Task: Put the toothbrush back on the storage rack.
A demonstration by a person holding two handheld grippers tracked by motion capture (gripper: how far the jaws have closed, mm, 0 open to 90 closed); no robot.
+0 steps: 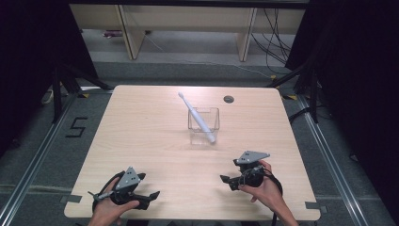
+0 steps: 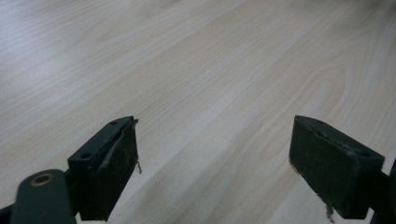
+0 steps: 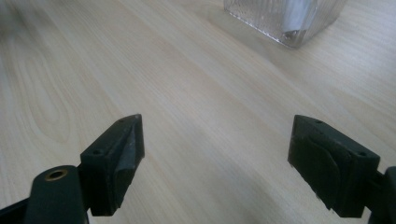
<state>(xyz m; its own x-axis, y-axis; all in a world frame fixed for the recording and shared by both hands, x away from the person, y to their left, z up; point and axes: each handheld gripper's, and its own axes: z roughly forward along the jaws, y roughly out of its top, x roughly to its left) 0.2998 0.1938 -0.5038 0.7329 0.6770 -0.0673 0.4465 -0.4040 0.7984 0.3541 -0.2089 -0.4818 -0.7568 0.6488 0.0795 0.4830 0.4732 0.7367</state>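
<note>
Resting near the front edge of the desk [image 1: 141, 127], both grippers sit well short of the work. The left gripper [image 1: 141, 197] lies at the near-left corner with its fingers [image 2: 109, 168] spread wide and nothing between them; in the left gripper view they frame bare wood grain. The right gripper [image 1: 230, 181] is held at the near right, its fingers [image 3: 116, 161] likewise released and empty.

The things nearest to them stand around the middle of the desk: a clear square plastic cup [image 1: 204, 125] with a white toothbrush [image 1: 197, 118] propped in it. The toothbrush leans on a diagonal, its head pointing up and away toward the far left, its thicker handle end down at the near-right corner of the cup. The long axis therefore runs from far left to near right as seen from above.

The cup lies ahead of the right gripper and slightly to its left, clearly nearer to that hand than to the left one. In the right gripper view the ribbed base of the cup [image 3: 285, 21] shows at the top, right of centre, so the fingers are not yet lined up with it. A reach by the right hand looks like the shorter path, probably closing across the shaft rather than along it.
</note>
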